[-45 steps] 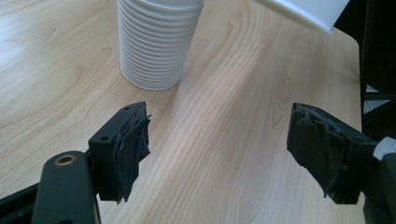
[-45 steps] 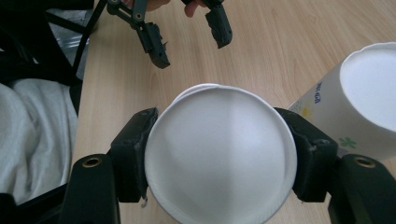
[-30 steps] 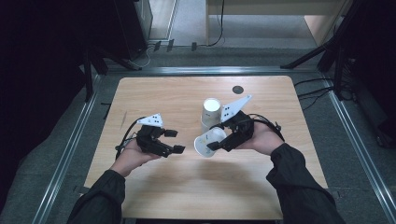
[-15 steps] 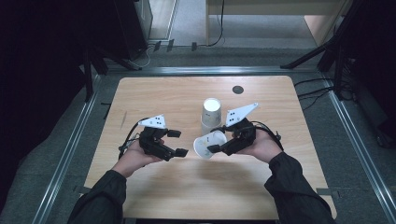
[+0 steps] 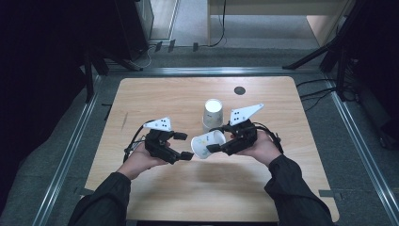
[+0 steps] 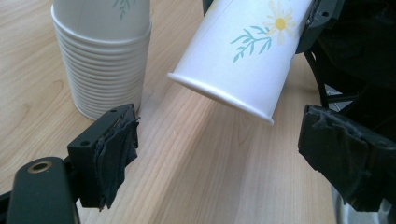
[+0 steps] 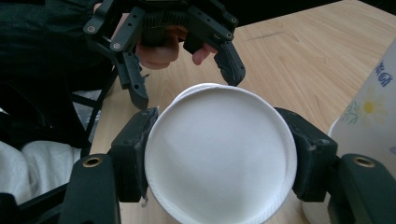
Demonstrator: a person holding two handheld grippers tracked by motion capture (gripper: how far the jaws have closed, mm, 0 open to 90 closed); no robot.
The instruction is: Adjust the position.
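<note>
High view, left to right: the left gripper (image 5: 185,145), jaws spread and just opened wider with nothing pressed between them, faces the rim of a paper cup (image 5: 207,143) at its three o'clock; the right gripper (image 5: 212,141) clamps that cup's base, holding it tipped above the table (image 5: 282,188); a cup stack (image 5: 212,113) stands upside down at twelve o'clock.
</note>
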